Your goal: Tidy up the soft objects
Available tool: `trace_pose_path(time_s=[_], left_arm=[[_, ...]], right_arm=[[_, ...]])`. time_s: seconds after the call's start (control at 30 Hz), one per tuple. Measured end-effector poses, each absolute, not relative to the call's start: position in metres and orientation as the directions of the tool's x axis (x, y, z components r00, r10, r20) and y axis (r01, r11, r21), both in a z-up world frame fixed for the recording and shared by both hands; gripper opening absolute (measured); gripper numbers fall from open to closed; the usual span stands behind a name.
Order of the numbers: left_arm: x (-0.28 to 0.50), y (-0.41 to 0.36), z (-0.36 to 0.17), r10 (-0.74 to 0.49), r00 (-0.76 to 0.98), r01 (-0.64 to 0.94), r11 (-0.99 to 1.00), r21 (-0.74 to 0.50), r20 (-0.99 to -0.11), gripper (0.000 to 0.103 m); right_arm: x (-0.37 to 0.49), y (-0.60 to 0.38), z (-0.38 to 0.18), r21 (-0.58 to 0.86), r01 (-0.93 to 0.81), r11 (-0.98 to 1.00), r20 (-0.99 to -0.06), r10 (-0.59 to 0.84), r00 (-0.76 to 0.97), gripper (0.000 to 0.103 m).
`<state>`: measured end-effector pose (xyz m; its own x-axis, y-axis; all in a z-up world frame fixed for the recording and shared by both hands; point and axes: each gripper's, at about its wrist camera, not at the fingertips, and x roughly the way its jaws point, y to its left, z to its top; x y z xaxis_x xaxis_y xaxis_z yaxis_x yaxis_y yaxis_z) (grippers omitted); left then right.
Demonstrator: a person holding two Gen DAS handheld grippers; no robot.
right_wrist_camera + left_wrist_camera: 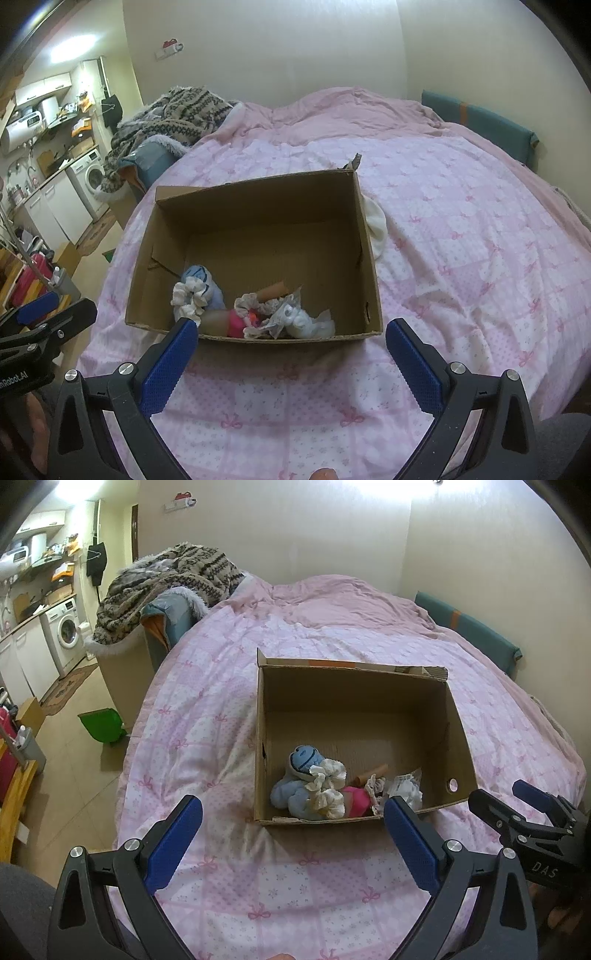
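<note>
Both grippers spread wide, holding nothing: left gripper (293, 814), right gripper (291, 338). Bare pink patterned quilt (461, 258) below and around them. Open brown cardboard box (354, 698) just ahead holds blue plush toy (295, 775), cream scrunchies (190, 299), pink item; rest a tangle. White cloth (376, 227) half-hidden behind box's right wall.
</note>
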<state>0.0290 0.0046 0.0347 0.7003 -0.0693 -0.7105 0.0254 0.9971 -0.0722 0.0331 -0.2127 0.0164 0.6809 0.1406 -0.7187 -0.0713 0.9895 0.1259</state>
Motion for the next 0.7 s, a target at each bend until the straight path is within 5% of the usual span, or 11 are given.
trace_pose_path(time_s=[0.7], left_arm=[[0.0294, 0.0048, 0.0344, -0.069, 0.699, 0.025, 0.997, -0.073, -0.712, 0.098]], right_arm=[[0.0334, -0.2133, 0.0170, 0.127, -0.071, 0.989, -0.717, 0.141, 0.682, 0.103]])
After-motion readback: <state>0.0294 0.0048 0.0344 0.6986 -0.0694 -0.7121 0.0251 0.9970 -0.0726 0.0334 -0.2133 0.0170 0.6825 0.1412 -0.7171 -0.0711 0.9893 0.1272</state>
